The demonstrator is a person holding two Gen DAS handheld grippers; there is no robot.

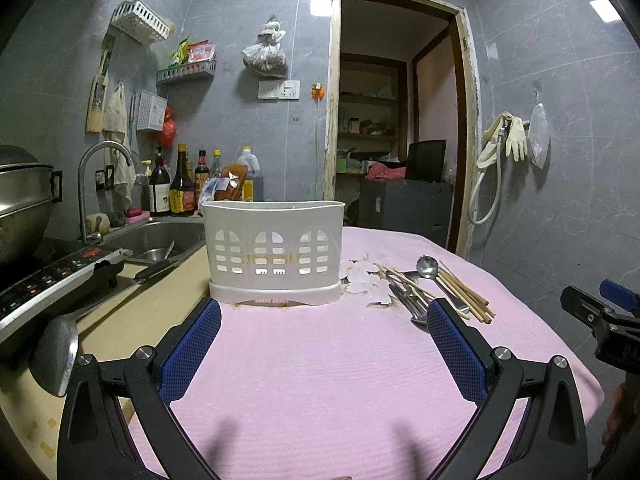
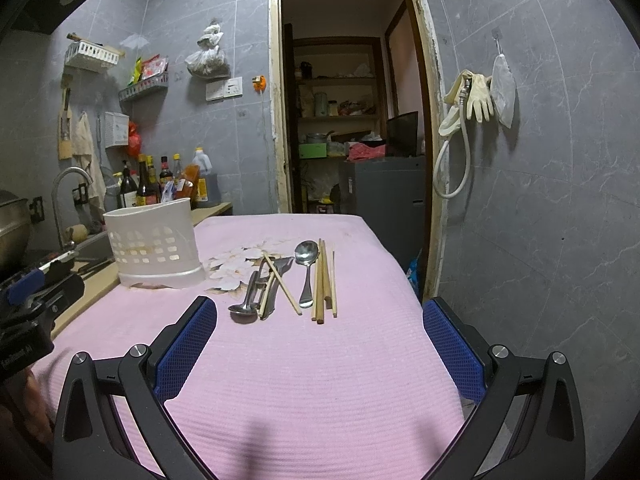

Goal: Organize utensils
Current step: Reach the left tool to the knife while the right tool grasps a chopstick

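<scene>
A white slotted utensil holder [image 1: 274, 250] [image 2: 154, 248] stands upright on the pink cloth [image 1: 312, 364] [image 2: 304, 372], nothing showing above its rim. To its right lie loose utensils: a large metal spoon [image 2: 307, 266] [image 1: 428, 267], several wooden chopsticks [image 2: 325, 280] [image 1: 464, 294], and a smaller pile of metal spoons [image 2: 256, 294] [image 1: 412, 300] crossed by one chopstick. My left gripper [image 1: 324, 330] is open, facing the holder from short of it. My right gripper [image 2: 320, 330] is open, just short of the utensils, nothing between its fingers.
A sink [image 1: 160, 242] with a tap [image 1: 94, 184], sauce bottles [image 1: 180, 186] and an induction cooker [image 1: 52, 280] lie left of the cloth. A ladle [image 1: 54, 354] sits near the left edge. A doorway [image 2: 348, 120] opens behind; the cloth's right edge drops to the floor.
</scene>
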